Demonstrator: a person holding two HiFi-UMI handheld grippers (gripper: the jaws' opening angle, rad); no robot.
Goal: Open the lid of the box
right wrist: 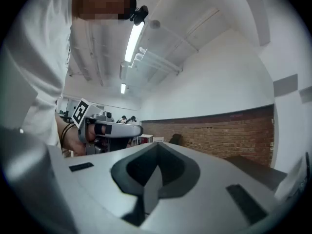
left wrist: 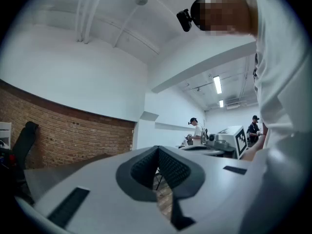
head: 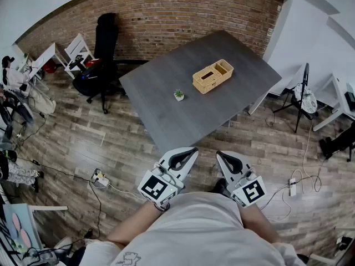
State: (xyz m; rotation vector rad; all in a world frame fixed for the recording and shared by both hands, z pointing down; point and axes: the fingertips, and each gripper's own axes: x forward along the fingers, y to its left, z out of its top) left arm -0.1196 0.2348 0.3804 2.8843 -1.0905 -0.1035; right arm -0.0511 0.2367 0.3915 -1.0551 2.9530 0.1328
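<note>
Item: box point(head: 212, 76), one, pale woven-look wood; sitting on the far half of the grey table point(head: 166, 121), its slotted lid lying flat and closed; well apart from both grippers.

Near it: potted plant point(head: 178, 95), one, small, standing on the table on the near-left side of the box, apart from it, beside the line from the grippers to the box rather than on it.

Grippers: two, both being held level and close to the person's torso, short of the table's near edge; left gripper point(head: 194, 148) showing its fingers together at the tips, nothing between them, a sliver of floor showing behind the meeting point in the left gripper view; right gripper point(head: 219, 153) showing its fingers pressed together, likewise empty; each one carrying one marker cube.

Surroundings: black office chair point(head: 105, 43), one, standing off the table's left corner by the brick wall point(head: 166, 10); tripod stand point(head: 302, 93), one, standing on the floor to the right of the table; power strips, two, lying on the wooden floor, one to the left point(head: 100, 178) and one to the right point(head: 293, 186), cables trailing from them; people, two, standing far off in the left gripper view point(left wrist: 196, 130).
</note>
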